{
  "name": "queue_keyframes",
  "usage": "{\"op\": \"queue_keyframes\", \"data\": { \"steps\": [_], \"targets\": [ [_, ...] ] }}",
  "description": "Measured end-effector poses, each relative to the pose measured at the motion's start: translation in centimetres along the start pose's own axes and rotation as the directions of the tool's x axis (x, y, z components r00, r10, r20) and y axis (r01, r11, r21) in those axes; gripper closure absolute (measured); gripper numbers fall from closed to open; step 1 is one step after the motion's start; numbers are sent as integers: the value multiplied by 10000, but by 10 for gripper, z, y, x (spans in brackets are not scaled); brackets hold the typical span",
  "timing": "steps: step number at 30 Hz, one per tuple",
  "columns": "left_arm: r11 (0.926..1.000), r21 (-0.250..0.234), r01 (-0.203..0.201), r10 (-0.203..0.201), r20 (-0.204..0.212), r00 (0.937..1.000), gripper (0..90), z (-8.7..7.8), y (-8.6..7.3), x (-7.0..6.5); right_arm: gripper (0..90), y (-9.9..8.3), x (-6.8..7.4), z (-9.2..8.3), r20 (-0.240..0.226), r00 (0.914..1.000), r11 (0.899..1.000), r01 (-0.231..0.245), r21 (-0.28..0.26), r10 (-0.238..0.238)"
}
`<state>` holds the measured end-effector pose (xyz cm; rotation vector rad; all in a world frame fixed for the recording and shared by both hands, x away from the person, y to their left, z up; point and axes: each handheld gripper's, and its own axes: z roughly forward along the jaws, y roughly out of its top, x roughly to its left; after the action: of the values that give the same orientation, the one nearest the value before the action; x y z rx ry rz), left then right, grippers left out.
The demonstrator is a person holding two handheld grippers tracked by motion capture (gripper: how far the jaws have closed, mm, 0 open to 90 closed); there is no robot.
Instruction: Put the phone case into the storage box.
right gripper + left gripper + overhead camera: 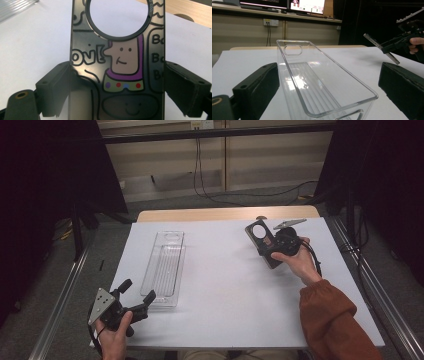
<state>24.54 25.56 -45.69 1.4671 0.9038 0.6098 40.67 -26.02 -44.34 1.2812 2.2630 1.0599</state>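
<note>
Dark phone case point(117, 62) | clamped between right hand-held gripper point(117, 82) jaws

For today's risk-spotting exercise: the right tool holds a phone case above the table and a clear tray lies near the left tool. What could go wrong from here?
1. The right tool grips the phone case only by its side edges; the thin, glossy case could slip or twist free.
2. The clear tray is narrow, so a tilted case may catch its rim.
3. The left tool, jaws open, sits at the tray's near end and could nudge the light tray.
</note>
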Motion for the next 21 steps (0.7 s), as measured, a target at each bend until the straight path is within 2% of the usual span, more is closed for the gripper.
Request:
{"op": "queue_keyframes", "data": {
  "steps": [2, 8, 13, 21],
  "targets": [
    [10000, -9, 11, -11, 0, 10000, 35, 0, 0, 0, 123, -3, 3, -2, -82, 10000, 10000, -14, -89, 13],
    [10000, -37, -6, 6, 4, 10000, 34, -1, 0, -1, 122, -8, 9, -9, -519, 9986, 9962, 24, -874, -69],
    [10000, -4, 48, -48, -58, 10000, 34, 0, 0, -1, 123, -13, 11, -10, -656, 9975, 9942, 189, -1055, -259],
    [9999, -4, 109, -109, -38, 9999, 34, 0, 0, -1, 123, -20, 8, -14, -883, 9958, 9873, 108, -1583, -251]
  ]
}}
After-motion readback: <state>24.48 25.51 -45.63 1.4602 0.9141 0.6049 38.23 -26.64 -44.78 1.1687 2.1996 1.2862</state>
